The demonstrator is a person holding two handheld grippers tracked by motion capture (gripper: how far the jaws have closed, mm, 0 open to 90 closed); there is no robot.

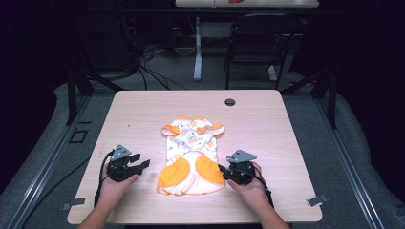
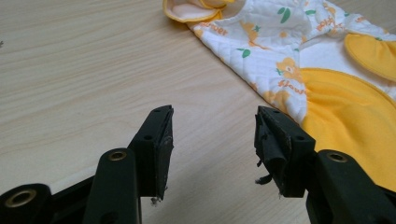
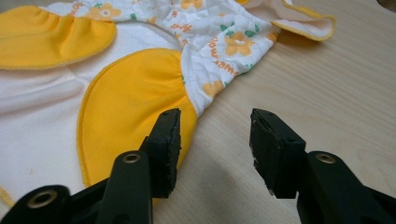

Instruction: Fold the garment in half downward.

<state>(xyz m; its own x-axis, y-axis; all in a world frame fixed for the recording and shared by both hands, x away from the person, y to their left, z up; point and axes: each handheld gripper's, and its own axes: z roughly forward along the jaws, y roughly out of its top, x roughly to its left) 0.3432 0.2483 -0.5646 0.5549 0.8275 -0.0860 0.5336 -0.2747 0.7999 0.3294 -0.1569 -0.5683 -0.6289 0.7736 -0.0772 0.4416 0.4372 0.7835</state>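
Pale wood tabletop (image 1: 143,114), small baby garment (image 1: 192,155) laid flat near its middle, a little toward the person's edge. Garment white quilted cloth with orange flower and green leaf print, orange-trimmed sleeves spread at the far end, two large orange rounded panels at the near end over a plain white part. Left claw (image 1: 141,161) held in the person's left hand (image 1: 112,188), resting low on the tabletop to the left of the garment, near its orange hem but apart from it, tips pointing toward the cloth. In the left gripper view the left claw (image 2: 214,135) stands spread, bare wood between the two black jaws, garment (image 2: 299,60) lying ahead and to the right, its edge just beyond the right jaw, no contact seen. Right claw (image 1: 222,171) held in the right hand (image 1: 252,191), just beside the garment's right near edge, by the right orange panel. In the right gripper view the right claw (image 3: 215,140) is likewise spread, nothing pinched; its left jaw sits in front of the orange panel (image 3: 135,107), whether touching the cloth cannot be told, right jaw over bare wood. Round dark grommet hole (image 1: 229,102) in the tabletop beyond the garment, well apart from it
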